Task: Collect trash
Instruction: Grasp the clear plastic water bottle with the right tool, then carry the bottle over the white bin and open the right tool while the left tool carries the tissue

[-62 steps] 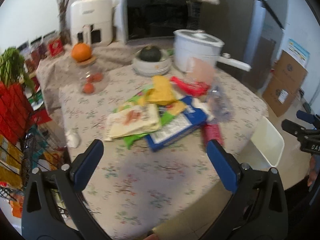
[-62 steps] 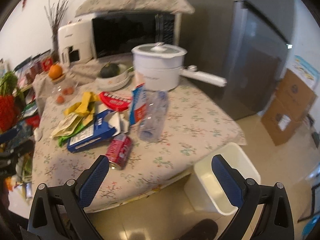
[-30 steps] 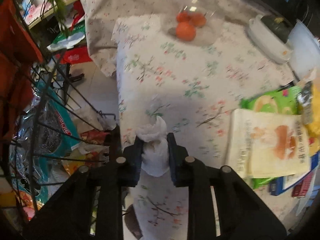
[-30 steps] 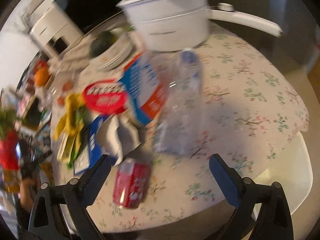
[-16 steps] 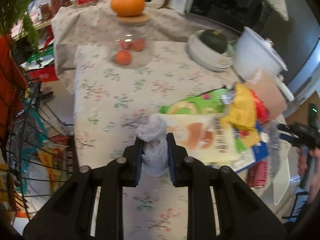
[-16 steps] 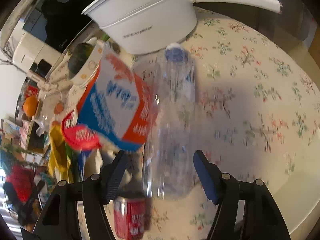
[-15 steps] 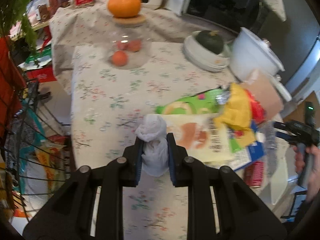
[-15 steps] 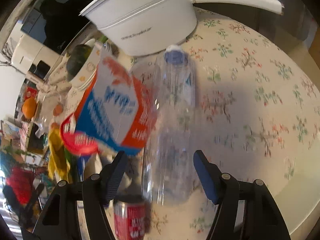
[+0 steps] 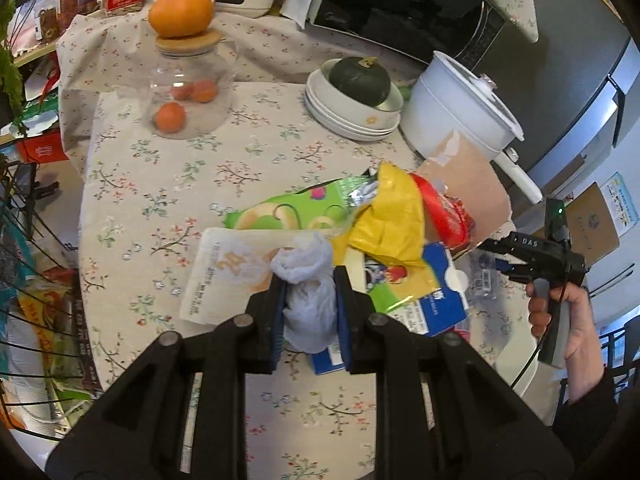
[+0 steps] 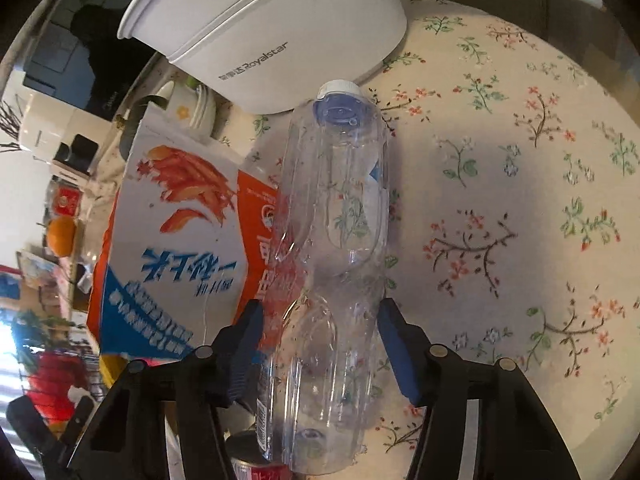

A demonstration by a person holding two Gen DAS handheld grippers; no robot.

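Note:
My left gripper (image 9: 309,308) is shut on a crumpled white tissue (image 9: 307,280) and holds it above the pile of wrappers (image 9: 384,224) on the floral table (image 9: 168,200). My right gripper (image 10: 320,344) has closed around a clear empty plastic bottle (image 10: 336,216) lying on the table; both pads touch its lower body. A white, blue and orange carton (image 10: 176,240) leans beside the bottle. The right gripper also shows in the left wrist view (image 9: 520,256), at the pile's right edge. A red can (image 10: 256,468) peeks out below the bottle.
A white electric pot (image 9: 456,116) with a long handle stands just behind the bottle (image 10: 264,28). Stacked plates with a green squash (image 9: 360,92), a glass jar of oranges (image 9: 188,92) and a microwave (image 9: 400,4) are at the back. A wire rack (image 9: 28,280) stands left of the table.
My left gripper has carried the tissue right, over the wrappers. My right gripper has moved down and in, and its jaws have narrowed onto the bottle.

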